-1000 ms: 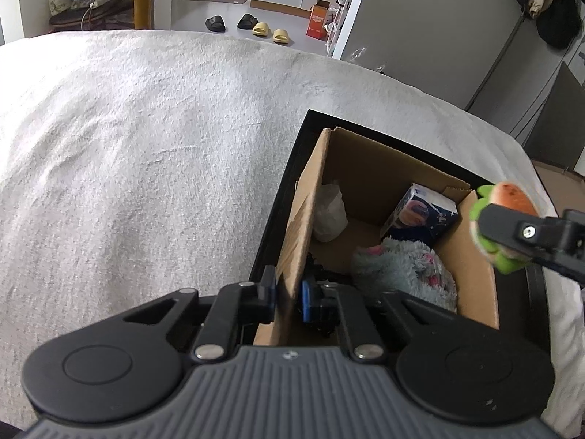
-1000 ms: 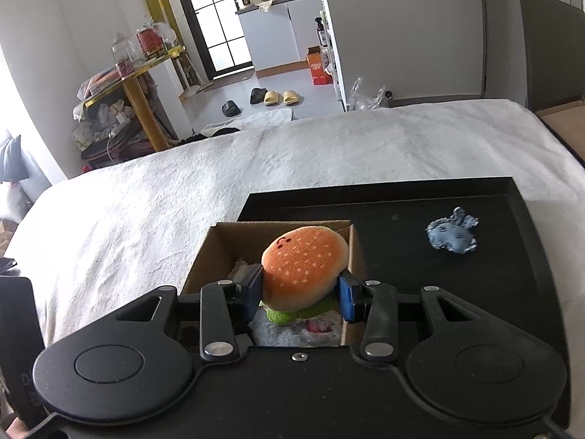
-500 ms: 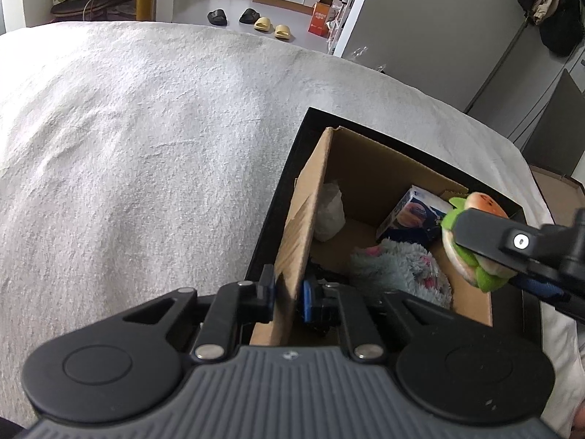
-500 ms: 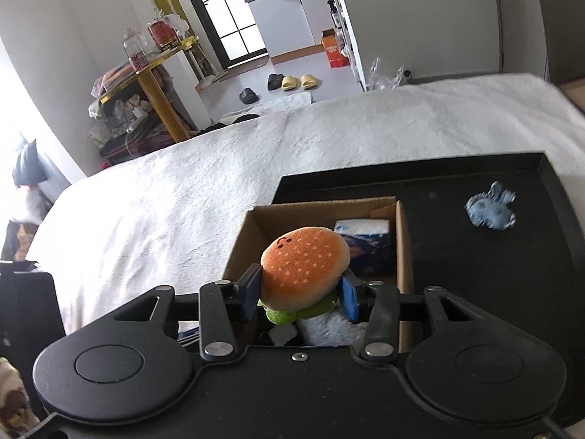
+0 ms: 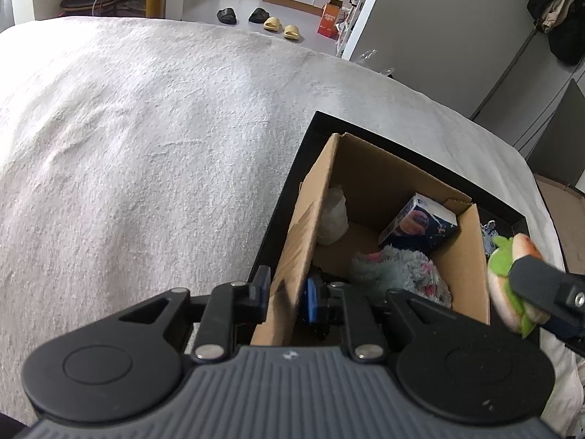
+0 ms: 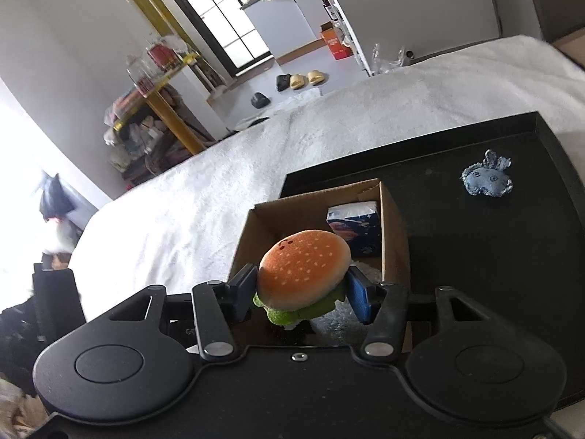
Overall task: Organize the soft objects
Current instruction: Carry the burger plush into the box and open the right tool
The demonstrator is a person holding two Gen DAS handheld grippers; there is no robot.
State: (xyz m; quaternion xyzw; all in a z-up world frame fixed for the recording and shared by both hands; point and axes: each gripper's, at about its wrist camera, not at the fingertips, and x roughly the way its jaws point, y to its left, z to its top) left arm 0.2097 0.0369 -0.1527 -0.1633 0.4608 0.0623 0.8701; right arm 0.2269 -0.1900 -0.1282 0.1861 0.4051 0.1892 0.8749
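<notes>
- Because it is plush, the burger toy (image 6: pixel 303 267) should be light and soft; the right gripper (image 6: pixel 301 292) is clamped on it across the bun, one finger on each side, and the stuffing gives a little under the pads. The bun sides seem the best place to hold, since the green lettuce edge is thin and floppy.
- Seen from the left wrist, the toy hangs just beside the outer right wall of the cardboard box (image 5: pixel 464 252), near the rim, so I judge it is not yet inside.
- With its jaws closed on the near left wall of the box, the left gripper (image 5: pixel 285 292) pinches the card, one finger outside and one inside. Thin card is stiff but bends easily, so a gentle hold is enough.
- Inside the box lie a fluffy pale plush (image 5: pixel 398 270), a white soft bundle (image 5: pixel 332 216) and a small dark blue printed carton (image 5: pixel 420 226); its writing is too small to read.
- Under the box is a black tray (image 6: pixel 475 256), resting on a white blanket (image 5: pixel 146 146).
- Farther on the tray lies a small blue-grey cloth toy (image 6: pixel 488 181), well apart from the box; it looks limp and probably easy to pinch at the middle.
- No brand is readable anywhere.
</notes>
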